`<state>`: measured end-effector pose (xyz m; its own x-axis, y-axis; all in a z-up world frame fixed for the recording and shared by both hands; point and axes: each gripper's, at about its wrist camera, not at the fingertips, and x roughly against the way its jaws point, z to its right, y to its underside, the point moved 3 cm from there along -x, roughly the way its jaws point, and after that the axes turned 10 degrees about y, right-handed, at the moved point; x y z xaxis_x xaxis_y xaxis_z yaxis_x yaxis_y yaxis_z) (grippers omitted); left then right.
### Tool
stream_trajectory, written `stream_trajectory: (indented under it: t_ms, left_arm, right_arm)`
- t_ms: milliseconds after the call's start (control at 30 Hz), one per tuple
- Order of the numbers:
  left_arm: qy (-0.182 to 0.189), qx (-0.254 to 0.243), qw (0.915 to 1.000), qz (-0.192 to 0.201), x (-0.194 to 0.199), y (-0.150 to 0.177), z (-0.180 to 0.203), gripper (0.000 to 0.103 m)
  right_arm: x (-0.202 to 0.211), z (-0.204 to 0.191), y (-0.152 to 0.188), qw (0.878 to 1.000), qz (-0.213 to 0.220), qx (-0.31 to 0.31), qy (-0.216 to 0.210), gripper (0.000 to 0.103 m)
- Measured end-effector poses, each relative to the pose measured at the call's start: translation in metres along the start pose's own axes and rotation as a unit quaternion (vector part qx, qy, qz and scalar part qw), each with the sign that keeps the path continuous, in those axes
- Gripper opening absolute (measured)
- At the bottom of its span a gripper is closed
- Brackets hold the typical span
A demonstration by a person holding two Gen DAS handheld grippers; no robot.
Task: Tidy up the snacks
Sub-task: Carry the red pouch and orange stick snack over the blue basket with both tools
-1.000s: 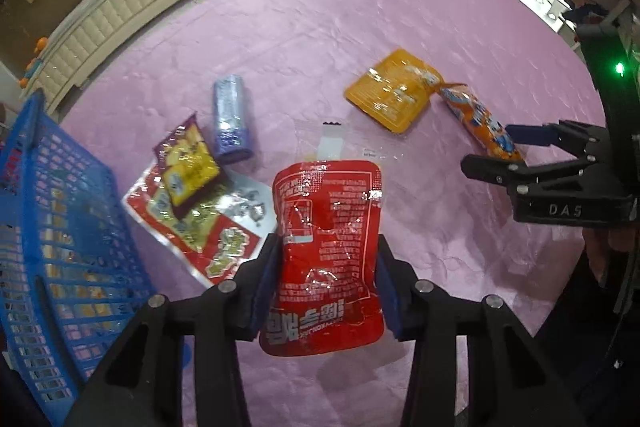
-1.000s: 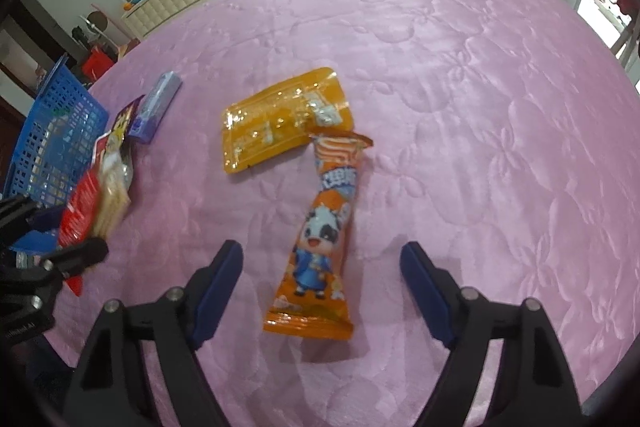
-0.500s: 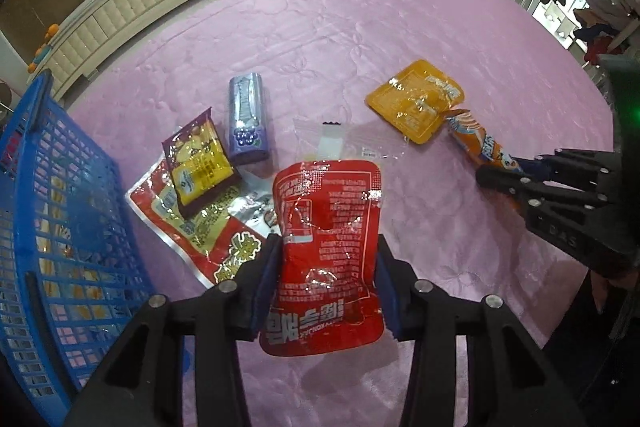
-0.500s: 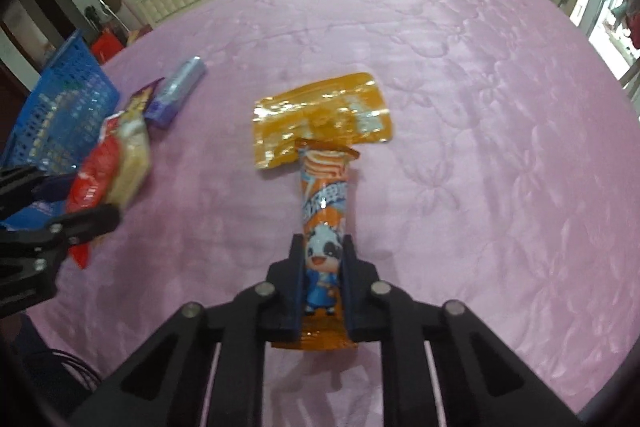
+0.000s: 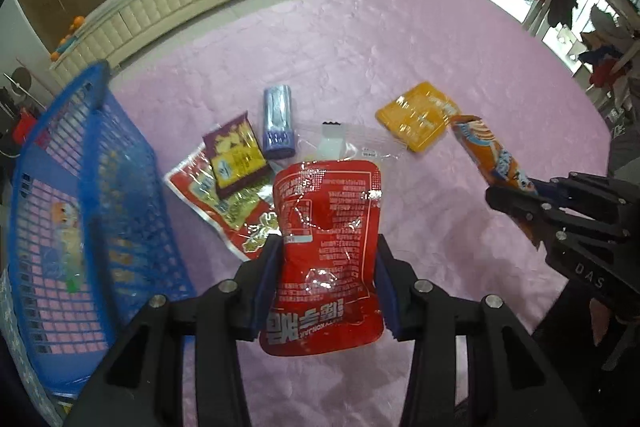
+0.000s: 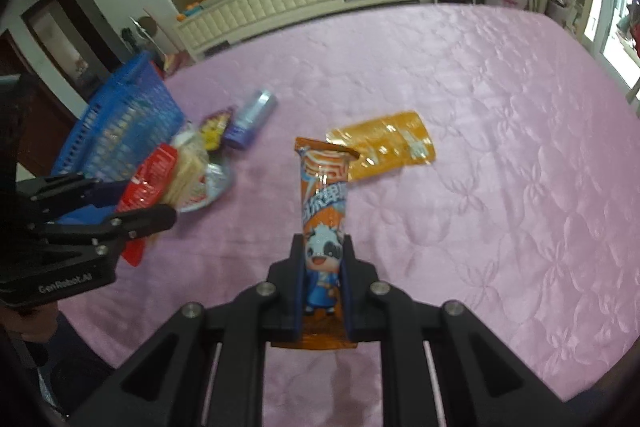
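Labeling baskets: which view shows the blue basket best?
Left wrist view: the blue basket fills the left edge, its mesh wall and inside visible, though blurred. In the right wrist view it is farther, partly behind the left gripper.

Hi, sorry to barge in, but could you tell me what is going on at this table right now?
A person is sorting snacks on a pink tablecloth with a gripper in each hand. The left gripper is shut on a red pouch, and the right gripper on an orange cartoon snack stick. A blue basket waits at the left. A yellow packet, a purple tube and other packets lie on the cloth.
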<state>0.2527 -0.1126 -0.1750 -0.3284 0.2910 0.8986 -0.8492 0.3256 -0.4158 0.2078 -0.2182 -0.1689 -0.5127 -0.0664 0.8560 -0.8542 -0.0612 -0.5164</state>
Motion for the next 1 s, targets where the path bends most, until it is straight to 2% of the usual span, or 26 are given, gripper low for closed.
stream_trajectory:
  t_ms: [267, 500, 767, 1000]
  left_arm:
    - [-0.004, -0.013, 0.9980, 0.061, 0.073, 0.008, 0.003, 0.042]
    - [-0.012, -0.016, 0.9939, 0.109, 0.129, 0.023, -0.016, 0.042]
    - [-0.027, 0.009, 0.9894, 0.143, 0.174, 0.037, -0.059, 0.042]
    - [-0.050, 0.040, 0.9874, 0.144, 0.190, 0.052, -0.101, 0.042]
  right_arm:
    - [0.054, -0.039, -0.013, 0.998, 0.051, 0.030, -0.029, 0.018]
    - [0.094, -0.068, -0.024, 0.994, 0.087, 0.047, -0.041, 0.018]
    - [0.114, -0.105, -0.044, 0.990, 0.116, 0.068, -0.053, 0.019]
    - [0.110, -0.151, -0.059, 0.985, 0.117, 0.105, -0.069, 0.019]
